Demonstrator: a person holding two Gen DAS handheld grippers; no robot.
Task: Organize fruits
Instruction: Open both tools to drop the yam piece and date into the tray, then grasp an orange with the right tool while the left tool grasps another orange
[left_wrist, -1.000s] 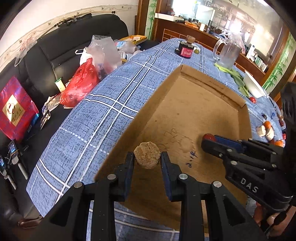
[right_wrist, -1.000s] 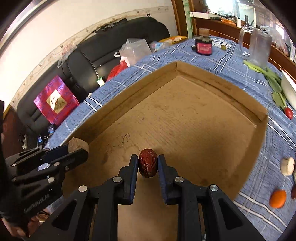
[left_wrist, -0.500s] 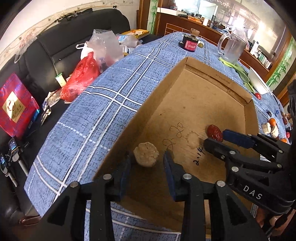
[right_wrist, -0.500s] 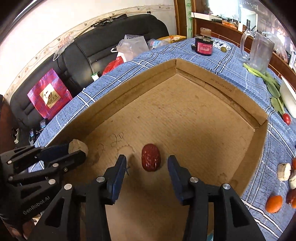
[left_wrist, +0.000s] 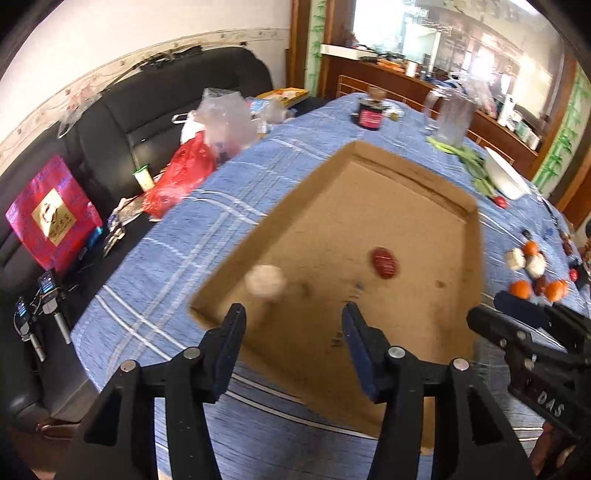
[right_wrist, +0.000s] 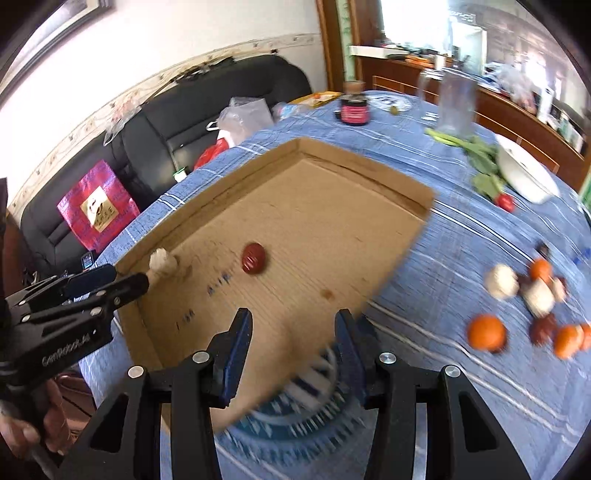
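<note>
A shallow cardboard tray (left_wrist: 413, 173) (right_wrist: 354, 155) lies on the blue checked tablecloth. On its floor rest a pale beige round fruit (left_wrist: 265, 280) (right_wrist: 162, 261) near the left wall and a dark red date (left_wrist: 385, 261) (right_wrist: 253, 257) nearer the middle. My left gripper (left_wrist: 293, 328) hangs above the tray's near edge, its jaws opening, with nothing between them. My right gripper (right_wrist: 293, 332) stands open and empty over the tray's near right corner. A heap of loose fruit (right_wrist: 532, 306) (left_wrist: 532, 269), orange, pale and dark red, lies on the cloth to the right of the tray.
A black sofa (left_wrist: 155, 107) with plastic bags (left_wrist: 221, 122) and a red gift bag (left_wrist: 51, 214) runs along the table's left. At the far end stand a dark jar (right_wrist: 354, 109), a glass pitcher (right_wrist: 456, 107), leafy greens (right_wrist: 480, 155) and a white dish (right_wrist: 524, 173).
Both grippers let go of their fruit: the left released the pale fruit, the right the red date. Both opened and pulled back and up from the tray, the right swinging right.
</note>
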